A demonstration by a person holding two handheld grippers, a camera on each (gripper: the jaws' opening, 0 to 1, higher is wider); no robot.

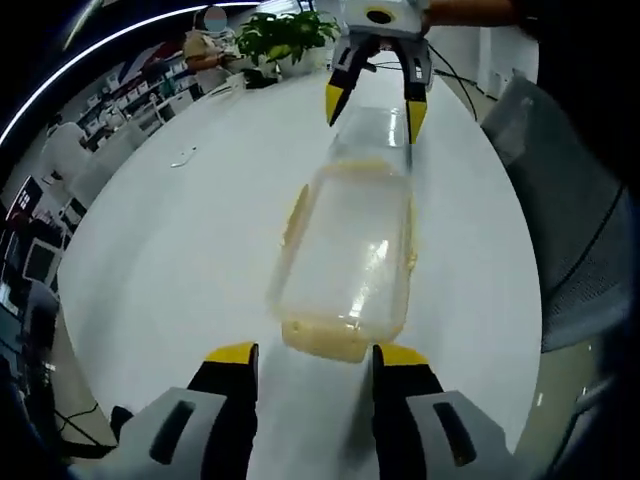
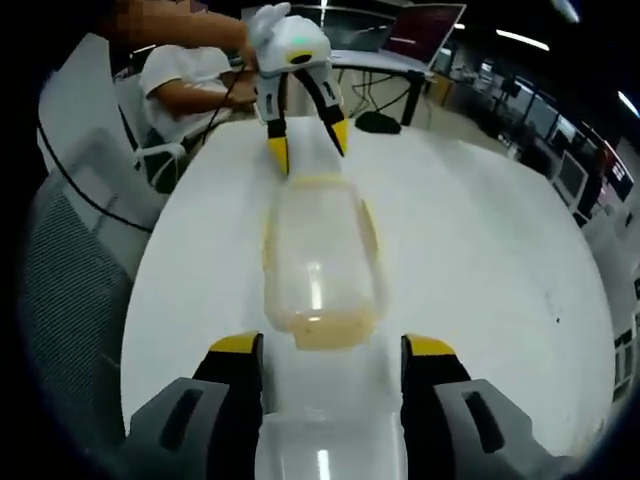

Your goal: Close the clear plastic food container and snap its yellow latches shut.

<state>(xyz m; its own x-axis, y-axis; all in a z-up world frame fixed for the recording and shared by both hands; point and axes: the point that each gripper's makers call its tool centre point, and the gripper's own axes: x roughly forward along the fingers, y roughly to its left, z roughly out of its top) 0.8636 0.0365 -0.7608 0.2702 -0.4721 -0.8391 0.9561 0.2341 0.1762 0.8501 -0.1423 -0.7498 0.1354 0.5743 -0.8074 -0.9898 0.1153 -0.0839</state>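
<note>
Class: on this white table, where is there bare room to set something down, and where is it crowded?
Free: the table on both long sides of the clear food container. Crowded: each short end, faced by the left gripper and right gripper.

Open left hand-held gripper (image 1: 305, 352) faces the clear container (image 1: 348, 255) on white table (image 1: 170, 260).
</note>
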